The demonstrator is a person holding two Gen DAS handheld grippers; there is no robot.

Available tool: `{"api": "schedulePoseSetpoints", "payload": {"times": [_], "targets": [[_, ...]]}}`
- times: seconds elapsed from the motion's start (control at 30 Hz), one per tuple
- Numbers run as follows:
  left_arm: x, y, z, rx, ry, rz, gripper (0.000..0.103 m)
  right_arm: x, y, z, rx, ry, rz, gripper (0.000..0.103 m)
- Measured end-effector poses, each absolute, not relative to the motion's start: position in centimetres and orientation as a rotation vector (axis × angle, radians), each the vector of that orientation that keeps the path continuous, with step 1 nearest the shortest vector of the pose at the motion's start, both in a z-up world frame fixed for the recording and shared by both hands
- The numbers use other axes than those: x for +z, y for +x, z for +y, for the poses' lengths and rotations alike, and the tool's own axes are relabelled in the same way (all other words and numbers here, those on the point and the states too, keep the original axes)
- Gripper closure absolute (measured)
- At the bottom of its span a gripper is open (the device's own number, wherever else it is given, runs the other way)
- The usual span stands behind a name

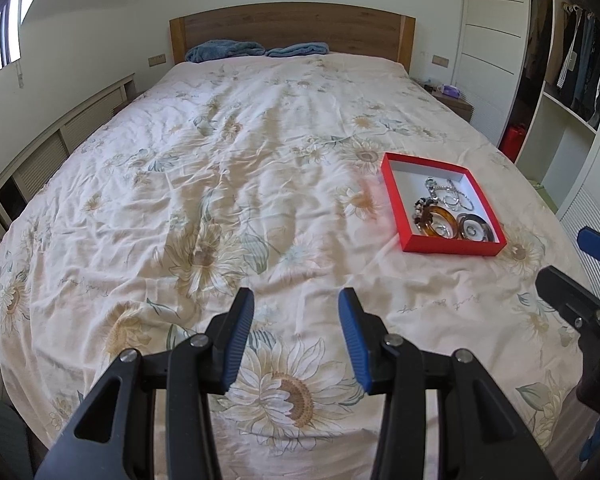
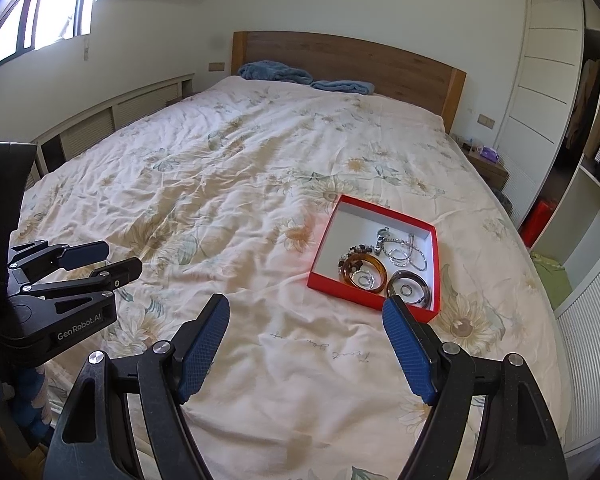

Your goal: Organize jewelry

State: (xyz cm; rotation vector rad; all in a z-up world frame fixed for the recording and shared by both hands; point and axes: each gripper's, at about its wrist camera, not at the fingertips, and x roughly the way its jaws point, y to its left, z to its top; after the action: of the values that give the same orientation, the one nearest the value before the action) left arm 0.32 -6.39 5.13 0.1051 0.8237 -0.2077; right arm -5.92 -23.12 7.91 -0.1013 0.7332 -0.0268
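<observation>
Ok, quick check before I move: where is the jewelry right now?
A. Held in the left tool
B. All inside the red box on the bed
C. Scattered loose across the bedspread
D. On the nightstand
B: the bangles, chains and rings all lie inside the red box on the bedspread, and both the left tool and the right tool are open and empty.

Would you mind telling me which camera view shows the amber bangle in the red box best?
The right wrist view: the amber bangle lies nearer and larger there, with small rings visible inside it. The left wrist view shows the same bangle smaller, off to the right, inside the red box.
</observation>
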Motion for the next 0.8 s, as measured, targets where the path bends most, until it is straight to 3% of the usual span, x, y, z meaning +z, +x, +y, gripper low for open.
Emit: {"api": "schedulePoseSetpoints", "payload": {"times": [0.3,0.8], "targets": [[4.9,0.3,-6.3,-0.208,0.108,0.825,0.061,6.9,-5.4,-24.0,-0.029,-0.078,0.758,0.023],[4.7,0.4,-6.4,-0.206,0.108,0.826,0.06,5.2,-4.7,-25.0,-0.037,-0.035,0.8,0.01]]}}
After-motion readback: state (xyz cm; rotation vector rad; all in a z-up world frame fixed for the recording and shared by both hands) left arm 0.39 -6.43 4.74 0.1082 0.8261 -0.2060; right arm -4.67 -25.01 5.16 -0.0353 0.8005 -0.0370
